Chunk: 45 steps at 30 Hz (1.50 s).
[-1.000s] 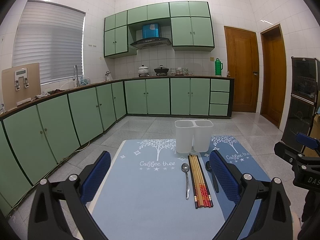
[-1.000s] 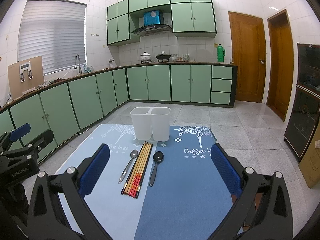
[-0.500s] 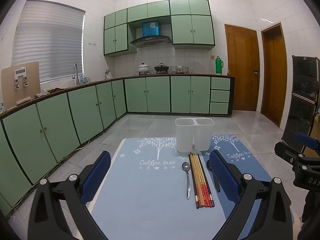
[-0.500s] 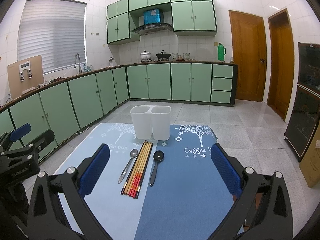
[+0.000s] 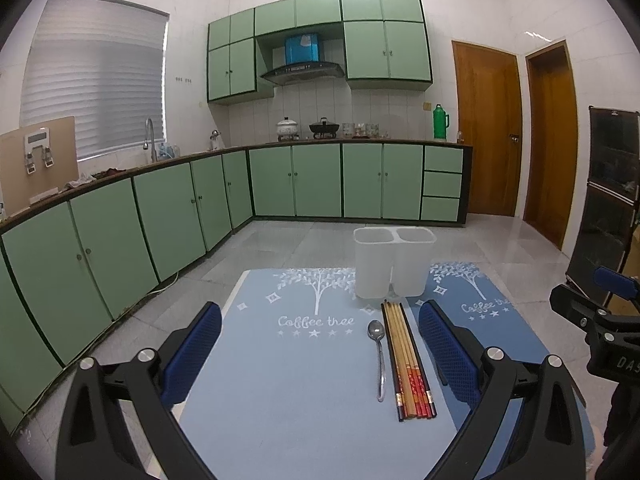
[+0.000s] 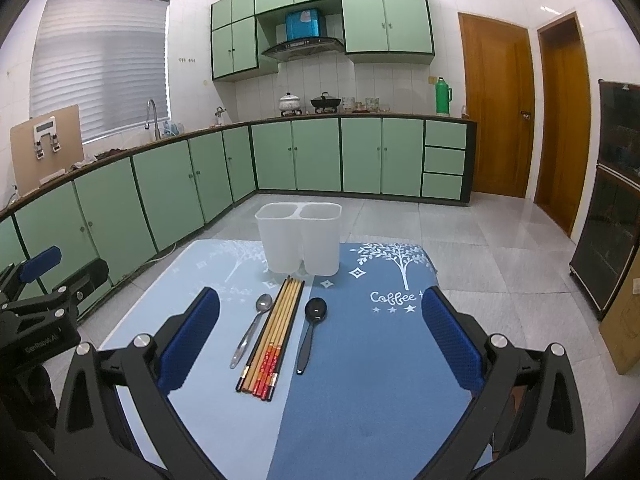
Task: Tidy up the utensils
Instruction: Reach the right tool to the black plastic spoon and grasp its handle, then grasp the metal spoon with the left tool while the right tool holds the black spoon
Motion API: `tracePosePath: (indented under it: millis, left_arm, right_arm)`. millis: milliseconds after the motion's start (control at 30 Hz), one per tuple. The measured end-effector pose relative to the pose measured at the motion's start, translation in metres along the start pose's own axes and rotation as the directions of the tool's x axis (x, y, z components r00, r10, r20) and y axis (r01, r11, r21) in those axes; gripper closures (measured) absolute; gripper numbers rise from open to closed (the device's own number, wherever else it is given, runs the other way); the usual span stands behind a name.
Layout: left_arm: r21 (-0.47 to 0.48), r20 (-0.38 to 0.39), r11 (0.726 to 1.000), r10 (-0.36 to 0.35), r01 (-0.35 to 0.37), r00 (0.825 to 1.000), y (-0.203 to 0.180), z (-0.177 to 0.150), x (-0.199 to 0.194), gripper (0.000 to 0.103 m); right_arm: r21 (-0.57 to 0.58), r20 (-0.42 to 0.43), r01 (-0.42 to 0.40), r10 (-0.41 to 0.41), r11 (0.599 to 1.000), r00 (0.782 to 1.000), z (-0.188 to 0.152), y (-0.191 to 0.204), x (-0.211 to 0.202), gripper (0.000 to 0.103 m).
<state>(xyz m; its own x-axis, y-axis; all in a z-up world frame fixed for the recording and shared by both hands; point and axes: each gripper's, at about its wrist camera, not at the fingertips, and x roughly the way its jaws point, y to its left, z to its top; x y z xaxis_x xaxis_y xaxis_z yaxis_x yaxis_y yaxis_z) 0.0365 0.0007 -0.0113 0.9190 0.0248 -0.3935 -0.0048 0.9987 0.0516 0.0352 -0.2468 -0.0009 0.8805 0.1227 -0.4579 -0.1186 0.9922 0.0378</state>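
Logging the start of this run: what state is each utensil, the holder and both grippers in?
Left gripper: open, holding nothing.
Right gripper: open, holding nothing.
Two-compartment holder: upright, both compartments look empty.
Metal spoon: flat on mat.
Chopsticks: bundled, flat on mat.
Black spoon: flat on mat.

Black spoon (image 5: pixel 443 378) mostly behind claw finger (image 5: pixel 448 350)

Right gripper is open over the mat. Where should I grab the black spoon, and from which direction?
Take the black spoon by its slim handle, about midway, coming straight down with the right gripper. It lies flat on the mat, bowl toward the white holder, so close the fingers across the handle's width. The chopsticks lie close on its left; the bowl is probably too broad and shallow.
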Motion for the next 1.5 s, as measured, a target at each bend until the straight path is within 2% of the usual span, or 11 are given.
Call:
tracePosePath:
  millis: [133, 333, 600, 900, 933, 1000, 1133, 1200, 1267, 1400, 1500]
  left_arm:
    - [0.009, -0.039, 1.0, 0.011, -0.011, 0.999, 0.0, -0.001, 0.026, 0.006]
    - [0.01, -0.13, 0.999, 0.048, -0.047, 0.99, 0.006, -0.008, 0.088, 0.006]
    - [0.012, -0.258, 0.999, 0.053, -0.051, 0.965, 0.01, -0.028, 0.163, 0.006]
    - [0.018, -0.341, 0.999, 0.046, -0.042, 0.939, 0.013, -0.045, 0.209, 0.006]
    - [0.021, -0.348, 0.999, 0.048, -0.043, 0.936, 0.013, -0.046, 0.214, 0.006]
    - [0.024, -0.36, 0.999, 0.048, -0.042, 0.932, 0.012, -0.048, 0.221, 0.006]
    - [0.035, -0.372, 0.999, 0.039, -0.027, 0.928, 0.008, -0.052, 0.228, 0.006]
    - [0.035, -0.375, 0.999, 0.032, -0.02, 0.926, 0.006, -0.053, 0.231, 0.006]
    - [0.035, -0.381, 0.999, 0.023, -0.011, 0.924, 0.002, -0.053, 0.232, 0.006]
    - [0.035, -0.386, 0.999, 0.003, 0.011, 0.923, -0.004, -0.053, 0.235, 0.006]
    - [0.025, -0.393, 0.999, -0.025, 0.038, 0.919, -0.01, -0.054, 0.237, 0.006]
  right_arm:
    - [0.0, -0.046, 0.019, -0.019, 1.0, 0.999, 0.0, 0.0, 0.032, 0.005]
    - [0.019, -0.156, 0.045, -0.041, 0.999, 0.987, -0.004, -0.005, 0.098, 0.005]
    - [0.025, -0.305, 0.055, -0.045, 0.998, 0.951, -0.017, -0.001, 0.191, 0.007]
    - [0.006, -0.405, 0.075, -0.066, 0.997, 0.912, -0.031, 0.002, 0.248, 0.011]
    - [0.006, -0.412, 0.077, -0.067, 0.997, 0.909, -0.031, 0.003, 0.252, 0.013]
    - [0.018, -0.441, 0.074, -0.058, 0.997, 0.896, -0.034, 0.002, 0.261, 0.026]
    - [0.027, -0.466, 0.079, -0.058, 0.996, 0.883, -0.041, 0.005, 0.273, 0.028]
    - [0.034, -0.476, 0.075, -0.05, 0.997, 0.878, -0.043, 0.006, 0.278, 0.037]
    - [0.028, -0.467, 0.074, -0.053, 0.997, 0.883, -0.043, 0.009, 0.279, 0.041]
    - [0.039, -0.462, 0.037, -0.015, 0.999, 0.887, -0.041, 0.012, 0.282, 0.064]
    - [0.029, -0.464, 0.02, -0.004, 0.999, 0.886, -0.041, 0.014, 0.281, 0.069]
